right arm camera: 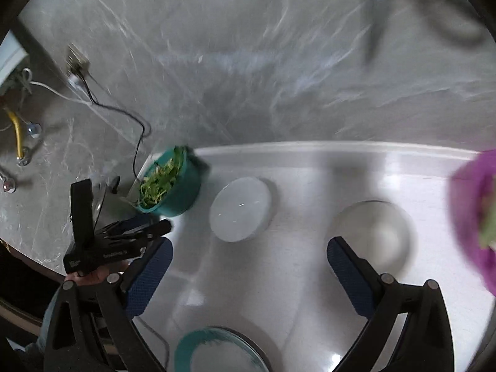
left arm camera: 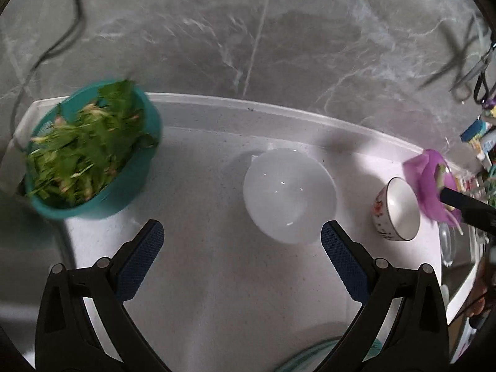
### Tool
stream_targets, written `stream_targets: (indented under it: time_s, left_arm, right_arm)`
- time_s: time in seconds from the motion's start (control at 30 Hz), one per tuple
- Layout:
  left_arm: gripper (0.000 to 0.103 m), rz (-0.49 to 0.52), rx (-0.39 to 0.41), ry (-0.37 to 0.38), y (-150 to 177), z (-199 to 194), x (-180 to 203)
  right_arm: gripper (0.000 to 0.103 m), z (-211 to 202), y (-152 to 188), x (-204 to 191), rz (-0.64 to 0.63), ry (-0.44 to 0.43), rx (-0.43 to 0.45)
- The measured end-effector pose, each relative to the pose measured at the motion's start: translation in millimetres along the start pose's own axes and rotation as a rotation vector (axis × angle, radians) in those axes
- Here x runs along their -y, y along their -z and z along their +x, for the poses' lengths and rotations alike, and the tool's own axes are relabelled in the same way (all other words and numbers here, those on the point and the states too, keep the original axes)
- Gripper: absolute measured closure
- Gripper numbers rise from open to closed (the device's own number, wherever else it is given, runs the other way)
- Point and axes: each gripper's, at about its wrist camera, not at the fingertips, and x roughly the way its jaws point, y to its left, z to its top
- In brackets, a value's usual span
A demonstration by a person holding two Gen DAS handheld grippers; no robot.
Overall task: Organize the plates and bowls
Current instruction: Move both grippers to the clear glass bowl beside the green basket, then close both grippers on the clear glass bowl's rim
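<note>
On the pale worktop [left arm camera: 201, 279] a plain white bowl [left arm camera: 290, 195] stands near the middle, with a small patterned bowl [left arm camera: 396, 214] to its right, the two apart. A teal bowl of chopped greens [left arm camera: 90, 152] sits at the worktop's left end and a purple bowl [left arm camera: 434, 183] holding some greens at the right, just behind the patterned bowl. The left tongs [left arm camera: 241, 235] hang spread wide above the worktop with nothing between them; the white bowl lies just ahead of their right tip. The right tongs [right arm camera: 249, 255] are likewise spread and empty. Only the right wrist view shows a teal-rimmed plate [right arm camera: 217, 352] at the near edge and a dark cable [right arm camera: 124, 117] trailing down the marbled wall. The patterned bowl is too blurred there to make out its pattern.
</note>
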Motion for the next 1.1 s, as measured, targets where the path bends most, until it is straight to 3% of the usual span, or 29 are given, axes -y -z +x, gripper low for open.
stream_targets:
  time_s: [0.17, 0.43, 0.63, 0.8, 0.93, 1.0, 1.1]
  left_arm:
    - [0.0, 0.059, -0.045, 0.008, -8, 47, 4]
    - [0.003, 0.059, -0.078, 0.025, -15, 96, -10]
    - [0.024, 0.061, -0.116, 0.028, -16, 124, -16]
    - [0.053, 0.074, -0.132, 0.037, -20, 139, -13]
    - [0.056, 0.076, -0.144, 0.052, -24, 150, -13]
    - [0.059, 0.081, -0.15, 0.053, -24, 155, -8]
    - [0.069, 0.083, -0.153, 0.073, -25, 159, -5]
  right_arm:
    - [0.011, 61, -9, 2, 0.017, 0.051, -0.081]
    - [0.021, 124, -13, 13, 0.05, 0.118, -0.195]
    - [0.022, 148, -14, 10, 0.033, 0.133, -0.229]
    - [0.025, 165, -16, 12, 0.034, 0.155, -0.262]
    - [0.028, 175, -14, 17, 0.042, 0.164, -0.294]
    - [0.033, 182, -12, 19, 0.044, 0.167, -0.308]
    - [0.051, 188, -9, 21, 0.044, 0.166, -0.331]
